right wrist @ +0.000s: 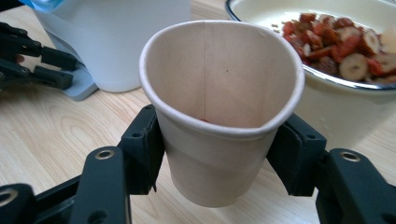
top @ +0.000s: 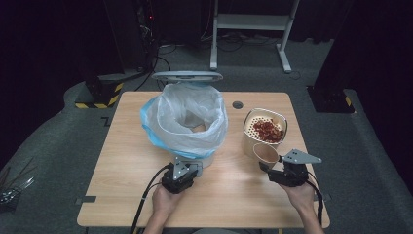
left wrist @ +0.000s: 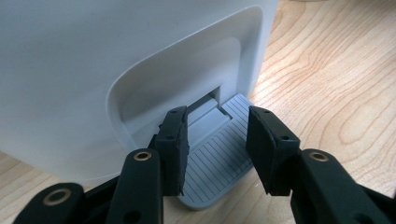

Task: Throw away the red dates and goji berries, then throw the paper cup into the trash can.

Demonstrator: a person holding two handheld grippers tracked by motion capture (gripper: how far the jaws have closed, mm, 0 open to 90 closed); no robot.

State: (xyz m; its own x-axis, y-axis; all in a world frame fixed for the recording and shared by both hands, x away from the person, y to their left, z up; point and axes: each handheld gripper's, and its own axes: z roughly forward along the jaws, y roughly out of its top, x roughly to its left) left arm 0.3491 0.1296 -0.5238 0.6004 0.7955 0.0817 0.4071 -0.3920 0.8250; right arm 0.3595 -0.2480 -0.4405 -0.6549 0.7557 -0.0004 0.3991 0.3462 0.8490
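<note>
A white pedal bin [top: 187,124] lined with a clear bag stands mid-table, and its lid [top: 187,76] is raised at the back. My left gripper [top: 182,168] [left wrist: 218,116] is at the bin's foot. Its jaws stand apart over the grey ribbed pedal [left wrist: 219,158] and clamp nothing. My right gripper [top: 272,168] [right wrist: 223,126] is shut on a tan paper cup [top: 266,153] [right wrist: 210,163], which is tilted toward me and squeezed slightly oval. The cup sits just in front of a cream bowl [top: 253,139] [right wrist: 327,112] holding red dried fruit [top: 268,130] [right wrist: 341,46].
The wooden table [top: 122,185] has a round cable hole [top: 237,105] behind the bowl. Bare wood lies to the left of the bin and along the front edge. A white desk frame [top: 253,22] stands on the floor beyond the table.
</note>
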